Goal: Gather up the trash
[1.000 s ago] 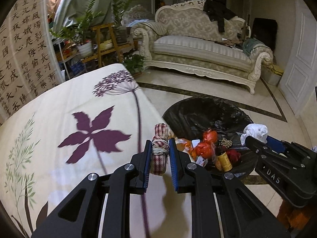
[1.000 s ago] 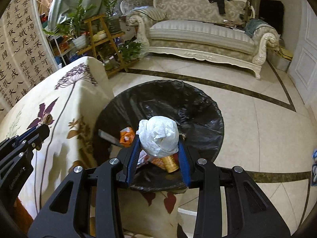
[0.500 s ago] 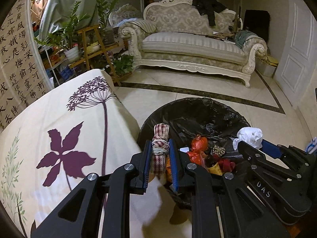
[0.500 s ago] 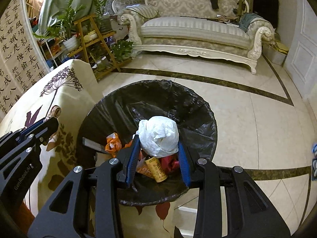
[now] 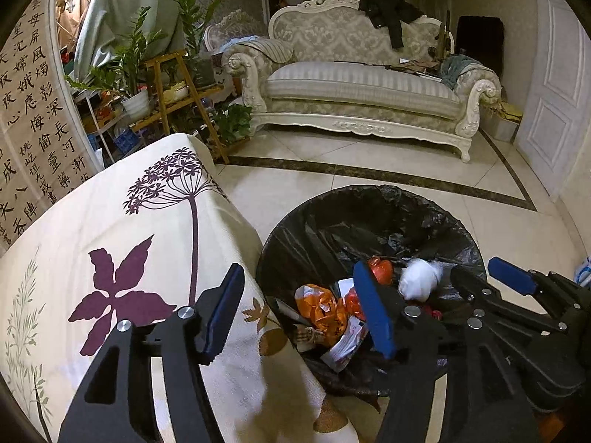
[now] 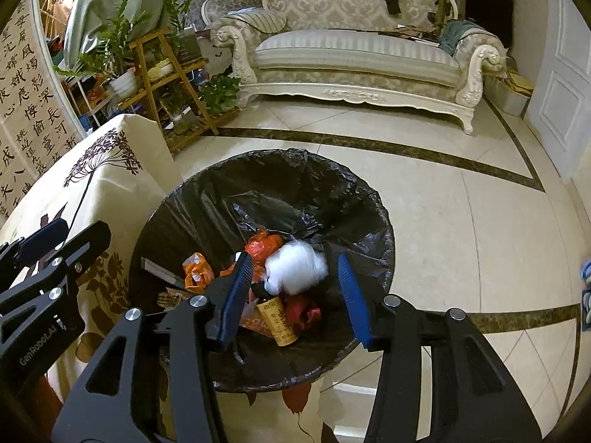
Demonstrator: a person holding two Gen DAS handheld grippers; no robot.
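A bin lined with a black bag (image 5: 373,206) (image 6: 280,177) stands on the floor beside the table. It holds orange wrappers (image 5: 321,308), a yellow can (image 6: 280,323) and red scraps. My left gripper (image 5: 299,313) is open and empty over the bin's near rim. The checked cloth bundle (image 5: 308,336) lies in the bin below it. My right gripper (image 6: 295,288) is open above the bin. The white crumpled wad (image 6: 295,265) (image 5: 419,282) is blurred between its fingers, falling onto the trash.
The table with a cream floral cloth (image 5: 110,243) (image 6: 92,184) lies left of the bin. A pale sofa (image 5: 362,88) stands at the back, a plant stand (image 5: 173,92) at the back left, a white door (image 5: 554,85) at the right. Tiled floor surrounds the bin.
Both grippers moved over the bin and opened. The checked bundle dropped from the left gripper into the bin; the white wad left the right gripper's grip.
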